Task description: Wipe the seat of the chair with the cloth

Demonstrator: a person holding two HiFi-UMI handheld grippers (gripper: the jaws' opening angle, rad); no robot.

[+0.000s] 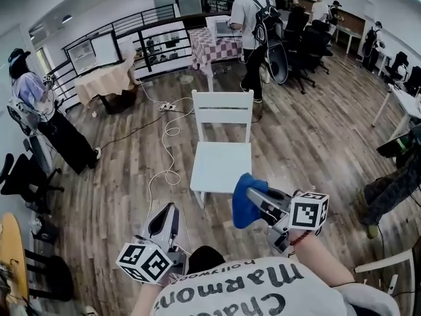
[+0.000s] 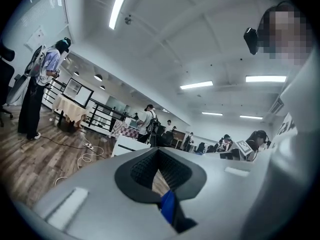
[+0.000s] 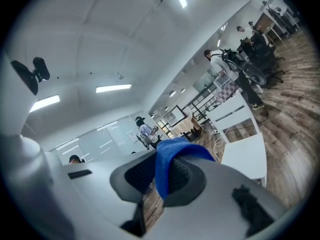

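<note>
Now my right gripper point(image 1: 255, 195) is clamped on the blue cloth point(image 1: 242, 204), lower centre of the head view, by the front edge of the white chair point(image 1: 222, 165) seat at frame centre; my left gripper point(image 1: 164, 224), lower left, holds its jaws together on nothing.

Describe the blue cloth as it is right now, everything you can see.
The cloth is bright blue, soft-looking fabric, bunched and folded over the tips of the right tongs, which are shut on it. It hangs in the air beside the front corner of the white chair seat, apparently not touching it.
</note>
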